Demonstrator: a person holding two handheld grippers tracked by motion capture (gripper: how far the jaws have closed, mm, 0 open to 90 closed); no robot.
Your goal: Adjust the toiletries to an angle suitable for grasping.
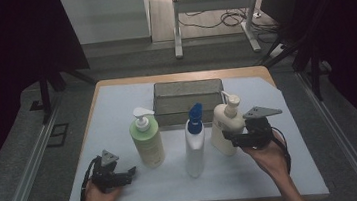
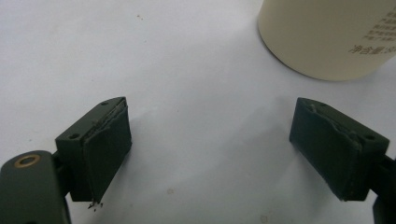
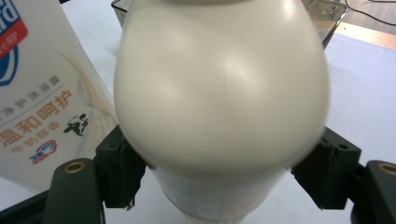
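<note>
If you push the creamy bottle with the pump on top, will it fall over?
Probably, if pushed high: the cream pump bottle stands tall on a narrower base. Its smooth, glossy, rounded body may slip between the right gripper pads. It looks like stiff plastic, so not floppy.

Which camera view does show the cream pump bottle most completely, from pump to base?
The high view: the cream pump bottle stands whole there, with the right gripper around its lower body. The right gripper view shows its bulging body close between the jaws; the left gripper view may show another bottle's base.
</note>
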